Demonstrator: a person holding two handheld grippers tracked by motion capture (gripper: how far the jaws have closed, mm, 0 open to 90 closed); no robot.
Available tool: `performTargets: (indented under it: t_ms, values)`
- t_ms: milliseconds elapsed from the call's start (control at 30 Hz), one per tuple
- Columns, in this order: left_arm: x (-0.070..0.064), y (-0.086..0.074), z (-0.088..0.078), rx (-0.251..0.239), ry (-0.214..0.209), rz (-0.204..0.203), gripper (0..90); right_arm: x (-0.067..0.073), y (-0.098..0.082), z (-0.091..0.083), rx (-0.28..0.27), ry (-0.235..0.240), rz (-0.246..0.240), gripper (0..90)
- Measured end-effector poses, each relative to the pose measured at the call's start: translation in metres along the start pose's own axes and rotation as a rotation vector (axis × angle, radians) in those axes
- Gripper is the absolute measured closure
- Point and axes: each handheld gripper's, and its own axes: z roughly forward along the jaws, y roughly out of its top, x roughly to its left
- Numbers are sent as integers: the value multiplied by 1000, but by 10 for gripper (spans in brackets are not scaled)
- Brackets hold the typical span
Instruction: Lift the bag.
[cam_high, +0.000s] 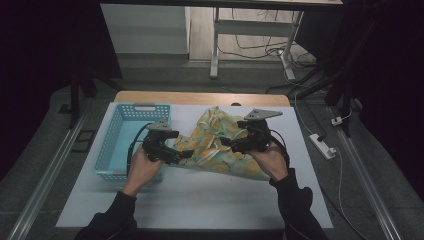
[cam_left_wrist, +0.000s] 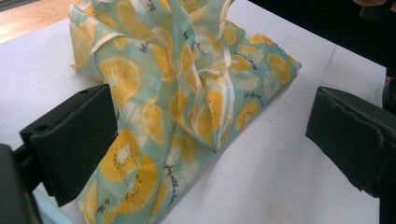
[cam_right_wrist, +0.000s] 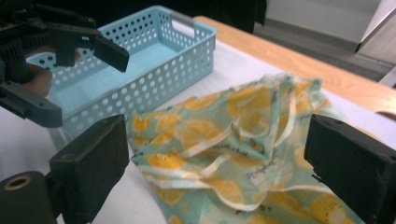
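A pale teal cloth printed with orange citrus slices (cam_high: 215, 147) lies crumpled on the white tabletop (cam_high: 200, 195), just right of a light blue perforated basket (cam_high: 142, 106). My left gripper (cam_high: 186, 155) hovers at the cloth's left edge, in front of the basket's near right corner. Its jaws stand wide apart in the left gripper view, with the cloth (cam_left_wrist: 187, 93) lying between and beyond them, untouched by the pads. My right gripper (cam_high: 227, 143) is over the cloth's right half, open, with the cloth (cam_right_wrist: 224, 140) below its spread jaws. The left gripper (cam_right_wrist: 79, 81) also appears there beside the basket (cam_right_wrist: 187, 51).
The basket holds nothing that I can see. A wooden table edge (cam_high: 200, 97) runs along the far side. On the floor at the right lie a white power strip (cam_high: 322, 146) and cables. A desk frame (cam_high: 215, 50) stands beyond the table.
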Motion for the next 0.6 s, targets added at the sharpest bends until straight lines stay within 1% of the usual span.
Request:
performTargets:
  t_ms: [67, 133, 200, 267, 367, 400, 433, 500, 600]
  values:
    - [2, -6, 0, -8, -4, -15, 21, 0, -3, 2, 10, -7, -3, 75]
    - [5, -10, 0, 0, 1, -23, 20, 0, -7, 3, 11, -12, -2, 73]
    - [6, -14, -2, -14, 3, -36, 17, 0, -11, 6, 15, -19, 2, 49]
    - [7, -18, -3, -14, 5, -45, 12, 0, -15, 7, 16, -29, 8, 33]
    - [5, -23, -5, 3, 37, -48, 8, 1, -20, 8, 17, -34, 6, 27]
    - [4, -23, -7, 3, 50, -43, 5, 1, -22, 8, 21, -32, 5, 25]
    - [3, -24, -9, 1, 52, -39, 4, 1, -24, 8, 25, -32, 2, 22]
    - [1, -27, -12, 0, 45, -46, 2, 1, -28, 7, 33, -39, -2, 22]
    - [-2, -32, -17, 7, 46, -49, 0, 0, -34, 4, 34, -41, -2, 17]
